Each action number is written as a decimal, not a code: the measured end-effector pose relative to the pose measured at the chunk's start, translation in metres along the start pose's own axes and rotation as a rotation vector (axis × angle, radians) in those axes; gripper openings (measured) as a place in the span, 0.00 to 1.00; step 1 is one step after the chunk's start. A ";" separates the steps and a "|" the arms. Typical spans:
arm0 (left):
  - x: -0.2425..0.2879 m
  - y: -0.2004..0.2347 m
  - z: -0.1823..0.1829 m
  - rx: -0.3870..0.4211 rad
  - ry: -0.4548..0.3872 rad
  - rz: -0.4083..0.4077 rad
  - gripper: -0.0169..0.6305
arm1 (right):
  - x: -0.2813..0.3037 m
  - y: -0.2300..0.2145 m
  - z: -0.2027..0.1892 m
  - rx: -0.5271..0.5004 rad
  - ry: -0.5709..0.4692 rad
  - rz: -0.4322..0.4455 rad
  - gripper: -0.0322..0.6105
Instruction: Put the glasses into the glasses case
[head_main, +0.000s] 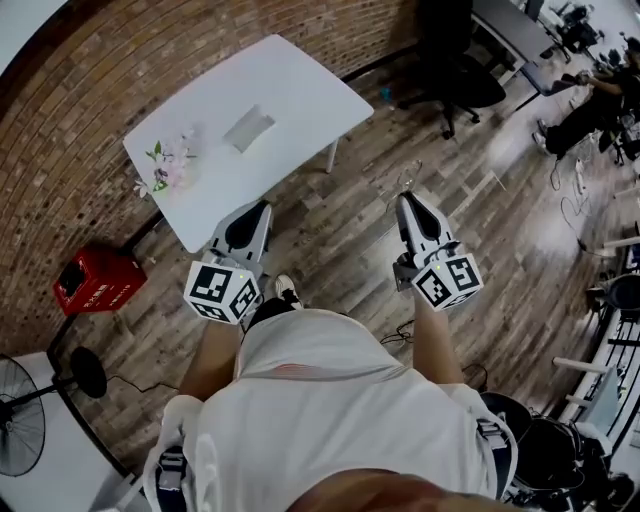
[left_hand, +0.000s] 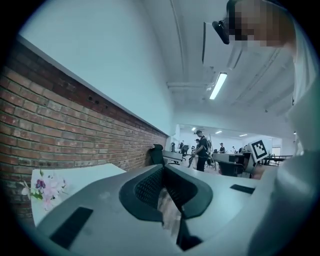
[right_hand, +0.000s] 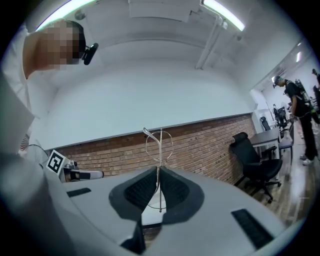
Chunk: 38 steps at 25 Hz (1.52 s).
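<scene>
Your right tool (right_hand: 158, 171) pinched the thin wire-framed glasses (right_hand: 160, 150) upright, probably to carry them to the flat grey case (head_main: 248, 128) on the white bench (head_main: 300, 90). Your left tool (left_hand: 163, 170) was pressed together, empty.

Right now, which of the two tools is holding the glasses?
The right tool: wire glasses stand pinched between its jaws; the left tool is shut and empty.

Open-plan office or lab, brick wall (head_main: 120, 80), wood floor (head_main: 350, 230), swivel chair (head_main: 455, 70) (black), desk (head_main: 512, 32), strip light (left_hand: 218, 86)
</scene>
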<state>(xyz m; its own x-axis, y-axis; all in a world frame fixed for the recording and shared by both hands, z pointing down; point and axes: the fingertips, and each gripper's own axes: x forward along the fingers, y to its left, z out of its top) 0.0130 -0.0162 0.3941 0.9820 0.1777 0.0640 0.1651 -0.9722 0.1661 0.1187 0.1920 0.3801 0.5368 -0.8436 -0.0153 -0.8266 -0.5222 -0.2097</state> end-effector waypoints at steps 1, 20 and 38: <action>-0.002 0.014 0.002 -0.004 -0.006 0.020 0.05 | 0.016 0.004 0.000 -0.006 0.008 0.014 0.16; -0.029 0.196 0.012 -0.080 -0.076 0.262 0.05 | 0.224 0.081 -0.021 -0.088 0.127 0.256 0.16; 0.081 0.281 0.051 -0.066 -0.108 0.587 0.05 | 0.429 -0.001 -0.009 -0.085 0.216 0.576 0.16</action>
<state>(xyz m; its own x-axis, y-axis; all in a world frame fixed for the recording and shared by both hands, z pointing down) 0.1432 -0.2829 0.3955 0.9118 -0.4057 0.0633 -0.4100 -0.8912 0.1943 0.3484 -0.1711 0.3828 -0.0385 -0.9945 0.0972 -0.9887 0.0238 -0.1481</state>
